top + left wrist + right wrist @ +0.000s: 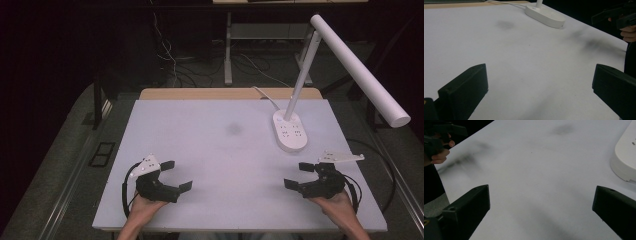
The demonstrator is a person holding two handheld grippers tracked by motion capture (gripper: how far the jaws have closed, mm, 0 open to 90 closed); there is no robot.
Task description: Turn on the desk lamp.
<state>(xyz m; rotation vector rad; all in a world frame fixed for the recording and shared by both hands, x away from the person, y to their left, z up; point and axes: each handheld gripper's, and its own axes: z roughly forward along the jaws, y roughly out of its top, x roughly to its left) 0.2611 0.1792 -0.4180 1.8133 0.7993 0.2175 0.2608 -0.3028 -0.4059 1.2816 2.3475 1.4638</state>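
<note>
Starting pose, no task thing on the bare white rectangular tabletop [225, 165]: left gripper [177, 174] and right gripper [296, 175], jaws apart and empty, rest near the front edge, white desk lamp [290, 131] beyond; the next move seemingly awaits an object

Matt white table top [210, 150], smooth white plastic lamp [292, 127], matt black fingers [465, 90]

Flat matte white surface [210, 150], plain, with one faint grey smudge [233, 129] near centre. Glossy white plastic desk lamp [290, 131], uniform colour. Both hand-held grippers black: left hand-held gripper [175, 175], right hand-held gripper [298, 176], each topped by a pale grey plate.
</note>
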